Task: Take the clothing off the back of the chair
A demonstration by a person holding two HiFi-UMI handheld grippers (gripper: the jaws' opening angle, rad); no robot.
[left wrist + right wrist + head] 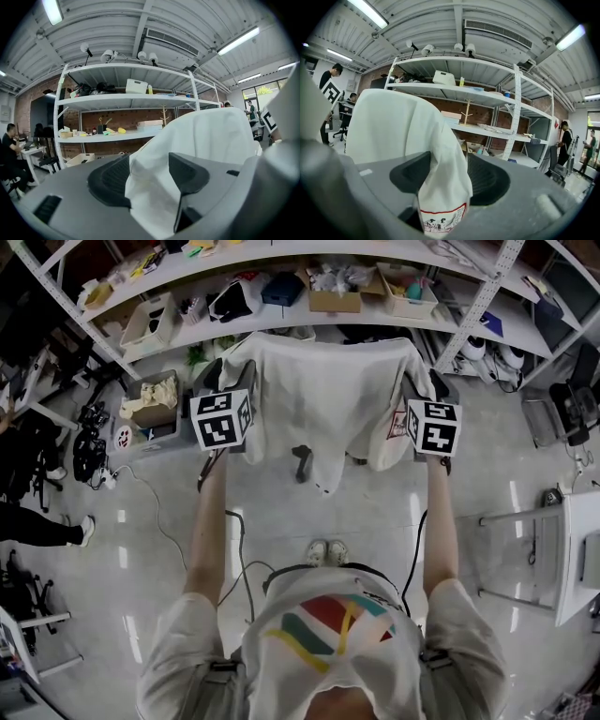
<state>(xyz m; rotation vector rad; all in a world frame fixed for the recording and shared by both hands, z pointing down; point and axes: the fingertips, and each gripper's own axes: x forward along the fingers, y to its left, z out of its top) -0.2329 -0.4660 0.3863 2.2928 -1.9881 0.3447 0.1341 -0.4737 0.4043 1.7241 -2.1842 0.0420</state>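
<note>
A white T-shirt (pixel 319 399) is draped over the back of a chair, of which only the stem (pixel 302 463) shows below the hem. My left gripper (pixel 223 390) is at the shirt's left shoulder and my right gripper (pixel 424 399) at its right shoulder. In the left gripper view a loose fold of the shirt (pixel 206 136) hangs between the wide-apart jaws of the left gripper (pixel 150 180), and the pads do not press on it. In the right gripper view the shirt (pixel 393 126) also falls between the spread jaws of the right gripper (pixel 443 180), with a printed patch at its lower edge.
Metal shelving (pixel 335 298) with boxes and clutter stands just behind the chair. A cardboard box (pixel 155 409) and cables (pixel 141 484) lie on the floor at the left. A white table (pixel 572 549) stands at the right. Some people are at desks in the background.
</note>
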